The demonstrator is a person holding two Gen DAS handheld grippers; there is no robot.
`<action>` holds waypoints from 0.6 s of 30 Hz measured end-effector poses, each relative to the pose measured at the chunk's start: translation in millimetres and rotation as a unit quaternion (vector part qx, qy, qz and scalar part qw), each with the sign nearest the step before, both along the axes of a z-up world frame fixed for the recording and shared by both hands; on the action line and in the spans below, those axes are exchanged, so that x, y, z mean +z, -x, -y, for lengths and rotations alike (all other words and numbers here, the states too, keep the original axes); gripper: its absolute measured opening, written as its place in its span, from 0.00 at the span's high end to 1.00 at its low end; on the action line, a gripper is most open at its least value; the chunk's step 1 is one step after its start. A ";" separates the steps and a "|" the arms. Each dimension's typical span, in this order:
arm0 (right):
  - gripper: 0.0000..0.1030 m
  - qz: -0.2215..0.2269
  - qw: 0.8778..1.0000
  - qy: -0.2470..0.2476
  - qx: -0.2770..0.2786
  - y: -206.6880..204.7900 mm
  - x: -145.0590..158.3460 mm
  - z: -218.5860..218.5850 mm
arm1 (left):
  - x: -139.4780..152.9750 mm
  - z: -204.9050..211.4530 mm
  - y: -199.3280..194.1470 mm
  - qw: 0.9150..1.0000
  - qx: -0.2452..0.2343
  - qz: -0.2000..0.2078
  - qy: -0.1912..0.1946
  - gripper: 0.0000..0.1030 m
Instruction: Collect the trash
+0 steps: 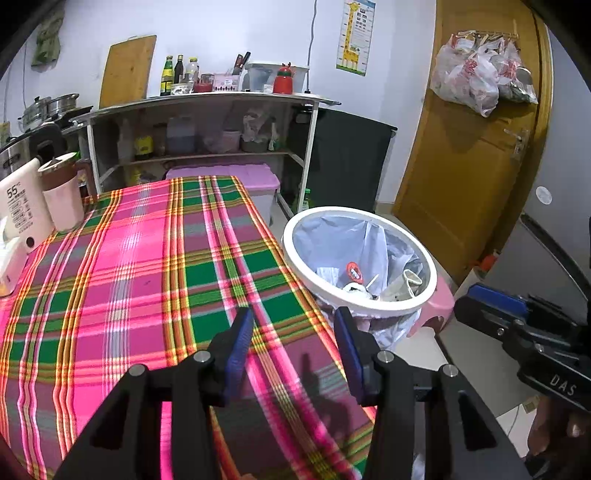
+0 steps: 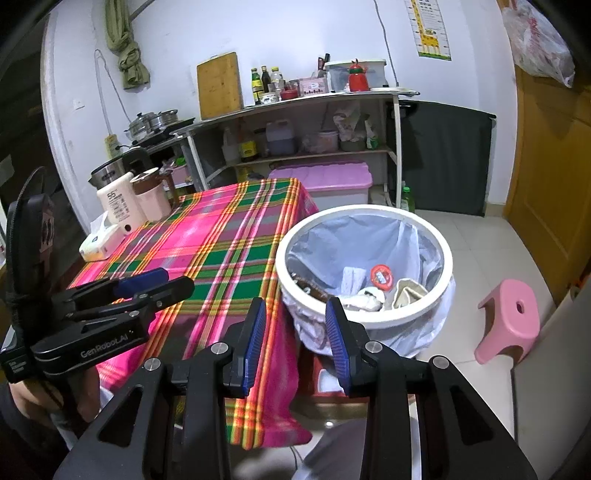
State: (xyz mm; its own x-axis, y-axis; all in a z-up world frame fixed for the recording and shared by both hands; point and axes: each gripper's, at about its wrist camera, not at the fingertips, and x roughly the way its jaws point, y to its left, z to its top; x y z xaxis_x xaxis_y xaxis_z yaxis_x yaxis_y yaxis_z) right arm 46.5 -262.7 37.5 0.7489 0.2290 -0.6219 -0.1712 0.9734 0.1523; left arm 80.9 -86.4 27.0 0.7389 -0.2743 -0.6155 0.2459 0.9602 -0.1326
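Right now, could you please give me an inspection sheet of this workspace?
Surface: table with pink-green plaid cloth; no loose trash seen on it.
Job's things: white round bin with pale liner beside the table, holding paper scraps and a red lid.
Clutter: white thermos, pink cup, tissue box at the far-left edge.
Grippers: left gripper and right gripper open, empty.
Cables: grey wall cable.
Surroundings: pink plastic stool, steel kitchen shelf, wooden door.

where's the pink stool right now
In the right wrist view, the pink stool stands on the tiled floor at right, just beyond the white trash bin.
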 end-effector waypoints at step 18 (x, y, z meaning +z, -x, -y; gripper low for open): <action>0.66 0.001 1.000 0.006 0.008 17.1 -1.8 -8.3 | 0.1 -5.7 22.9 1.000 0.011 0.003 -0.003 0.54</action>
State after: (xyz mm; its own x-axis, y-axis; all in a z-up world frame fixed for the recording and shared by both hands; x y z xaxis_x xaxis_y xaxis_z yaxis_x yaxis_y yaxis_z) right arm 29.4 -254.3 35.7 0.7460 0.2334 -0.6237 -0.1874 0.9723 0.1398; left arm 58.0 -80.7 27.1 0.7479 -0.2546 -0.6130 0.2255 0.9660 -0.1261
